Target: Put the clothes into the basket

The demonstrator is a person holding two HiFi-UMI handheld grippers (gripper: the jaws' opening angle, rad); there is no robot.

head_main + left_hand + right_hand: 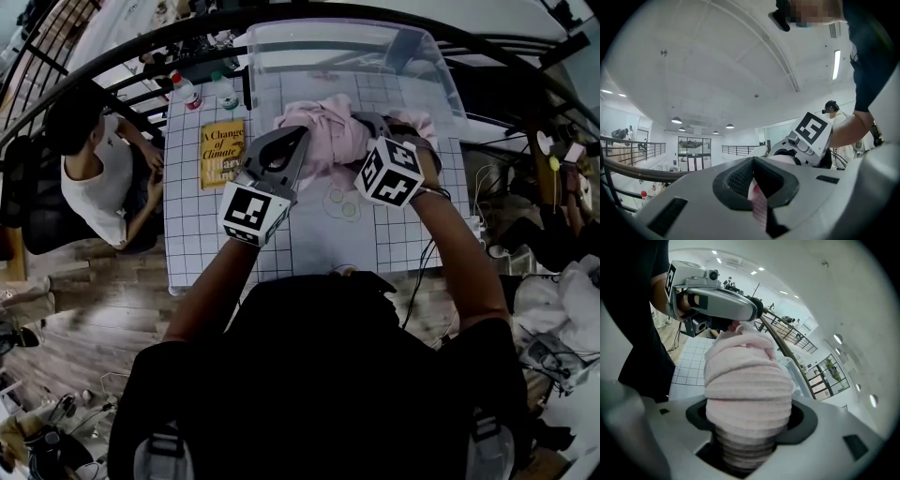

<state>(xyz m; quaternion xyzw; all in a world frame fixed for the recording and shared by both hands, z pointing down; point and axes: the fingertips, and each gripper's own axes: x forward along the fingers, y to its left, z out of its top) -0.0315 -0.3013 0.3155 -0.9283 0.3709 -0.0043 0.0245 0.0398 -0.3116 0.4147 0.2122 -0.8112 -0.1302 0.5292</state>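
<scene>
Both grippers hold the pink garment (330, 133) bunched over the gridded tabletop (309, 246), just in front of the clear plastic basket (281, 58). The left gripper (300, 133) has its fingers pinched almost together on a thin edge of cloth. The fingers of the right gripper (364, 122) stand partly apart, clamped round a thick ribbed roll.

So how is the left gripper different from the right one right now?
The left gripper pinches only a thin strip of the pink cloth in its jaws; the right gripper clamps a thick wad. The left jaws sit almost together; the right jaws stand wider apart. Both hold the same cloth, near the basket.
</scene>
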